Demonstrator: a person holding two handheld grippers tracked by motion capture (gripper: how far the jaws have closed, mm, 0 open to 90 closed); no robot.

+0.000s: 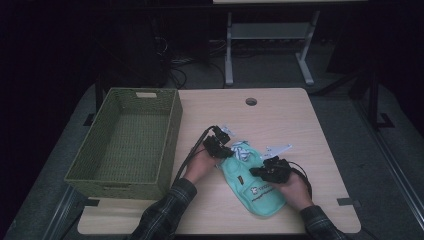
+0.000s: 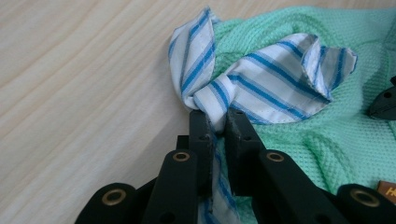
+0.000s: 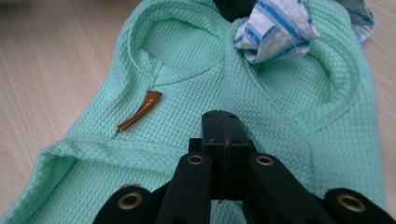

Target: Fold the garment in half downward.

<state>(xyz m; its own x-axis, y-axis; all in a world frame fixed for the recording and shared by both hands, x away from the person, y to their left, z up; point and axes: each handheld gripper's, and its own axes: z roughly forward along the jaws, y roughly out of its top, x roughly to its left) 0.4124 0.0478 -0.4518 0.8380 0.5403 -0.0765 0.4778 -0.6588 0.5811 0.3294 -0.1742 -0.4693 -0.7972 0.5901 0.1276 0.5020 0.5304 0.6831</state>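
Note:
A small mint-green waffle-knit garment (image 1: pixel 257 195) lies flat on the wooden table (image 1: pixel 280 115), near its front edge. Its blue-and-white striped collar (image 2: pixel 275 79) is bunched up at the far end. My left gripper (image 2: pixel 220 122) is shut on a fold of that striped collar (image 1: pixel 241 148), and in the high view this left gripper (image 1: pixel 225 149) sits at the garment's upper left. My right gripper (image 3: pixel 222 126) is shut, its tips resting on the green garment (image 3: pixel 187 60) mid-body, with no fabric seen between the jaws. An orange tag (image 3: pixel 140 109) lies to its left.
A large green woven basket (image 1: pixel 170 145) stands on the table's left side, right beside my left hand. A round cable hole (image 1: pixel 251 101) sits at the table's far middle. A table frame (image 1: pixel 230 55) stands on the floor beyond.

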